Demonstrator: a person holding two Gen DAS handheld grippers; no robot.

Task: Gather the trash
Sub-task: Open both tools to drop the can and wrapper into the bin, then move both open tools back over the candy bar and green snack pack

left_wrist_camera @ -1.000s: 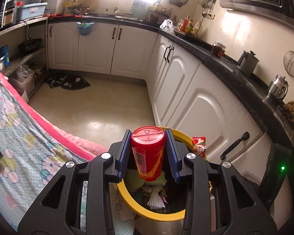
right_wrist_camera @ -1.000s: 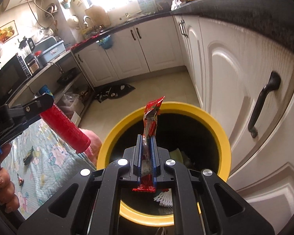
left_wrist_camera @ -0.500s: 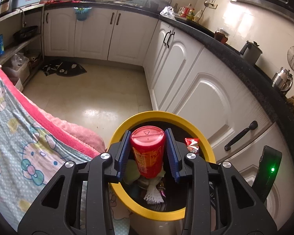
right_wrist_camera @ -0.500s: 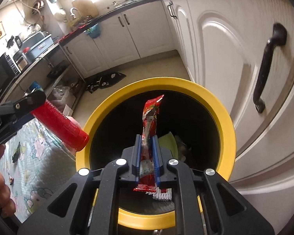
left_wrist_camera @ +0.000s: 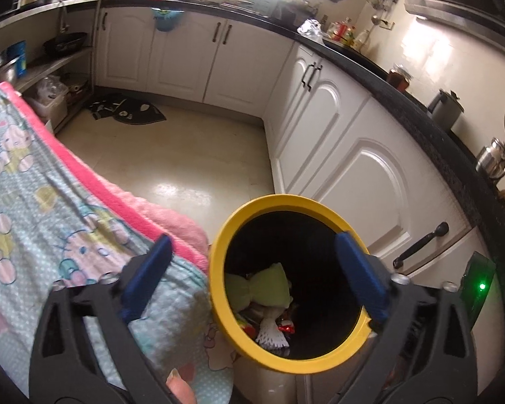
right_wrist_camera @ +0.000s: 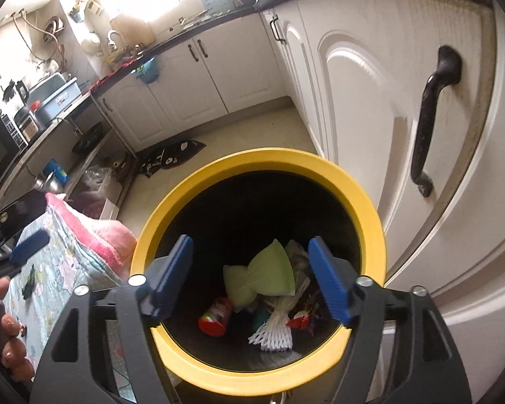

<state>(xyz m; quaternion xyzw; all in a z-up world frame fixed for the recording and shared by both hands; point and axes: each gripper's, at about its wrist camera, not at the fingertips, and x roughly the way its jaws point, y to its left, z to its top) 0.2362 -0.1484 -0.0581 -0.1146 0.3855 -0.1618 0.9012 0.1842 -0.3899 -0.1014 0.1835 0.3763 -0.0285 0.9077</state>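
Note:
A yellow-rimmed black trash bin stands by the white cabinets; it also shows in the right wrist view. My left gripper is open and empty above the bin's left side. My right gripper is open and empty right over the bin mouth. Inside the bin lie a red can, a red wrapper, a pale green wrapper and white foam netting.
A table with a cartoon-print cloth and pink edge lies left of the bin. White cabinet doors with black handles stand close on the right. The tiled floor lies beyond, with a dark mat by the shelves.
Both grippers opened. The red can left my left gripper and the red wrapper left my right gripper; both now lie inside the bin.

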